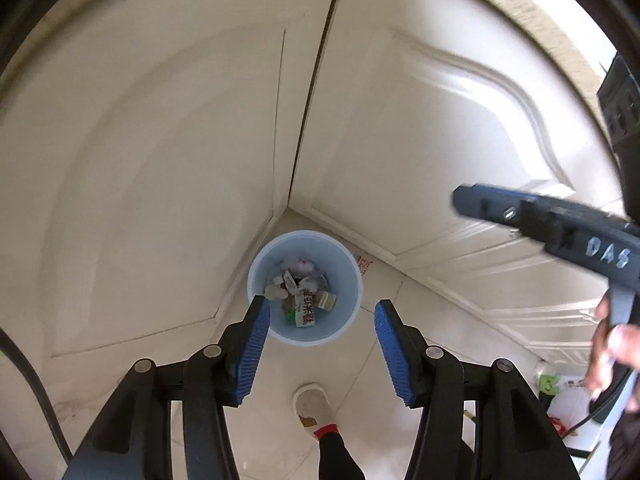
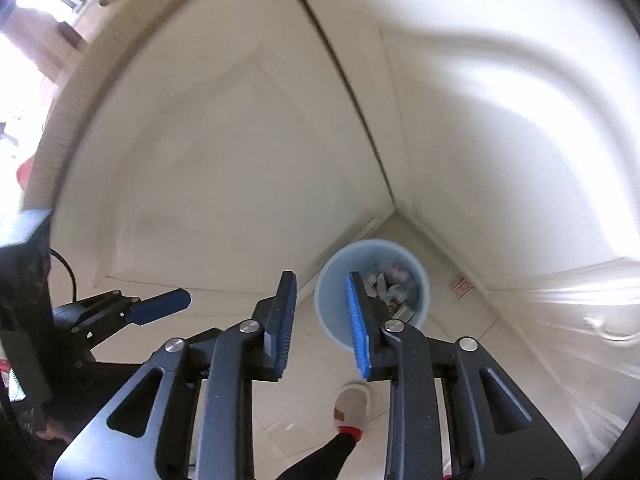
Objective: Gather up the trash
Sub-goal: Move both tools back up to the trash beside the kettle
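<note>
A pale blue round bin (image 1: 348, 288) stands on the tiled floor in the corner between two cream doors, with several crumpled wrappers and small cartons (image 1: 304, 298) at its bottom. My left gripper (image 1: 320, 312) hangs high above the bin, open, with nothing between its blue pads (image 1: 256, 344). In the right wrist view the bin (image 2: 332, 312) lies below and slightly right of my right gripper (image 2: 320, 292), which is open and empty too. The right gripper's body (image 1: 560, 224) shows at the right of the left wrist view, held by a hand (image 1: 612, 356).
A small red-striped scrap (image 1: 363, 265) lies on the floor just right of the bin, against the door. A person's foot in a pale slipper (image 1: 314, 404) stands on the tiles near the bin. More litter and a white bag (image 1: 568, 400) sit at the right.
</note>
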